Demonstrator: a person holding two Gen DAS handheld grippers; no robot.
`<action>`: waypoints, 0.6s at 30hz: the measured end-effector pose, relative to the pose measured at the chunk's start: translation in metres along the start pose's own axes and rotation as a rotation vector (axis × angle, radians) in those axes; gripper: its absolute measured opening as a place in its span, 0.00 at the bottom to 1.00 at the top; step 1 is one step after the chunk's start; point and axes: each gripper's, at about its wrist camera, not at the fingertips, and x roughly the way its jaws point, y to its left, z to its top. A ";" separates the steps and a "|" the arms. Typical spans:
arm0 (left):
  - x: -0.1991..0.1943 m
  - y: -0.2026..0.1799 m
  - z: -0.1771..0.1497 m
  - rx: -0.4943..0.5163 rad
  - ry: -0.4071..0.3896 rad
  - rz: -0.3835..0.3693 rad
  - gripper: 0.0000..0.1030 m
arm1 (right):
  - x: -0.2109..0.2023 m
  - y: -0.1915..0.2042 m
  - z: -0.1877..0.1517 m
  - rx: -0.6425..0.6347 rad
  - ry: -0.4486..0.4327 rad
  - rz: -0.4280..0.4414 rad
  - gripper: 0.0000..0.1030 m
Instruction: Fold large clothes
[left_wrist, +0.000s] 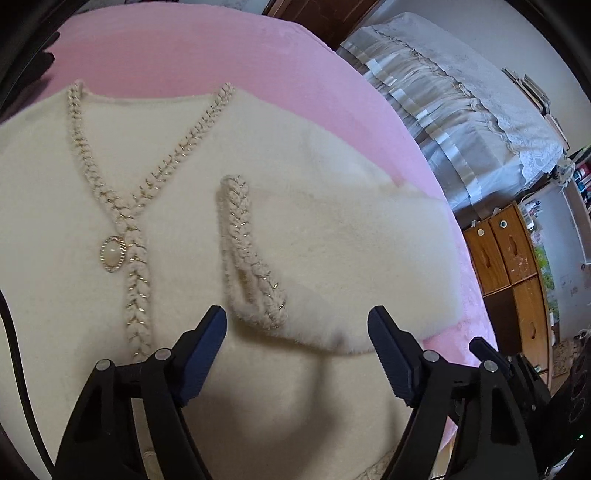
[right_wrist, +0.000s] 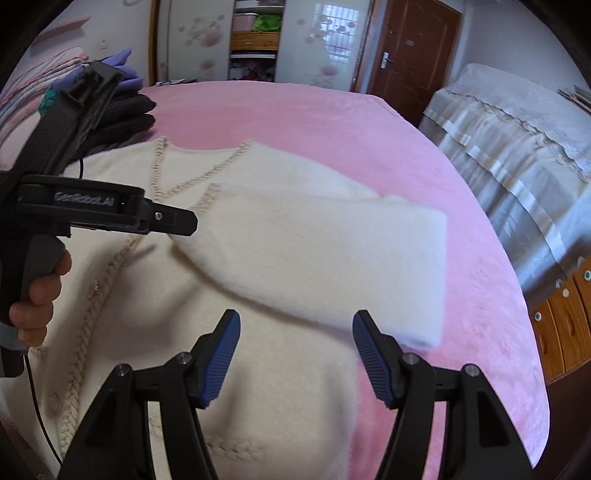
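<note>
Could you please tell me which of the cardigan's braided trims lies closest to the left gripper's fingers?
The short braided cuff trim on the folded-over sleeve, ending just ahead of the open left gripper. The neckline trim and button-front trim lie further left.

the left wrist view is looking down steeply and from close by, along its spread black fingers, onto the fluffy cream cardigan with braided trim. the right wrist view is sitting further back and more level, facing across the pink plush bedspread toward the brown wooden door. both views are sharing the cardigan's folded-over sleeve and the bedspread.
</note>
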 end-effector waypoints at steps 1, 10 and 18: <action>0.006 0.001 0.002 -0.028 0.013 -0.006 0.67 | 0.000 -0.004 -0.001 0.007 0.002 0.000 0.62; 0.033 -0.011 0.018 -0.071 0.004 0.075 0.11 | 0.005 -0.025 -0.007 0.070 0.015 -0.003 0.62; -0.074 -0.081 0.029 0.133 -0.362 0.282 0.10 | -0.003 -0.043 -0.009 0.112 0.001 -0.033 0.62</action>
